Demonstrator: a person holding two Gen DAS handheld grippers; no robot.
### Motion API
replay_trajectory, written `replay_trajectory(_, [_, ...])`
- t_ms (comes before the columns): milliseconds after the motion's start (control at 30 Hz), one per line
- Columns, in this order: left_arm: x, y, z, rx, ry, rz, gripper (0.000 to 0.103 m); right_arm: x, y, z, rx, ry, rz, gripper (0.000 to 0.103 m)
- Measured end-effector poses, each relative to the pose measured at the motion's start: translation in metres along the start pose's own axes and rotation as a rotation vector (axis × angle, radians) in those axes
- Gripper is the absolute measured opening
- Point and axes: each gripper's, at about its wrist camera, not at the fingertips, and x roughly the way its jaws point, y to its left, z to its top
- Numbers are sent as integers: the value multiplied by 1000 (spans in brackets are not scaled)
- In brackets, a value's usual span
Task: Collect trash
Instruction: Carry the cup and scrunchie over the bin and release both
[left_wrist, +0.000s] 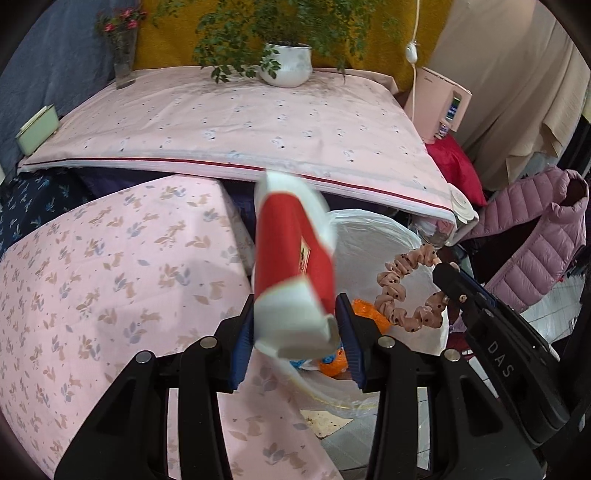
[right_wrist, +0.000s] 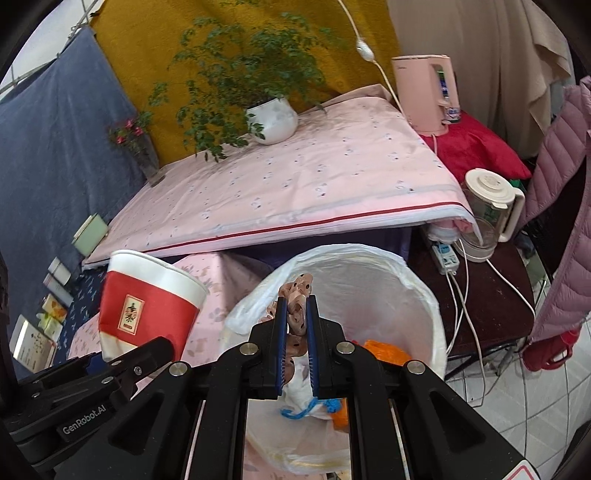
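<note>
A red-and-white paper cup (left_wrist: 293, 273) is clamped by the left gripper (left_wrist: 295, 332) and a scrunchie (right_wrist: 297, 314) by the right gripper (right_wrist: 296, 332) above the lined bin (right_wrist: 424, 291), where a rim-side release risks spillage.

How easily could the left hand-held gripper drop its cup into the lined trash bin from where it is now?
Probably yes. The left hand-held gripper holds the red and white cup beside the open bin, apparently over its near rim. Only the right hand-held gripper, clamping a scrunchie above the opening, crowds it.
</note>
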Motion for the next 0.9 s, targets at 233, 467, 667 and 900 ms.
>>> replay_trajectory(233, [4, -14, 1, 20, -7, -2, 55, 1, -14, -3, 22, 5, -14, 10])
replay_trajectory(467, [7, -6, -1, -2, -1, 12, 56, 6, -13, -4, 17, 15, -10, 10])
replay_trajectory(667, [6, 3, -4, -20, -2, 30, 58, 11, -4, -5, -2, 27, 0, 10])
replay_trajectory(900, [5, 17, -7, -48, -6, 49, 59, 14, 8, -6, -31, 35, 8, 10])
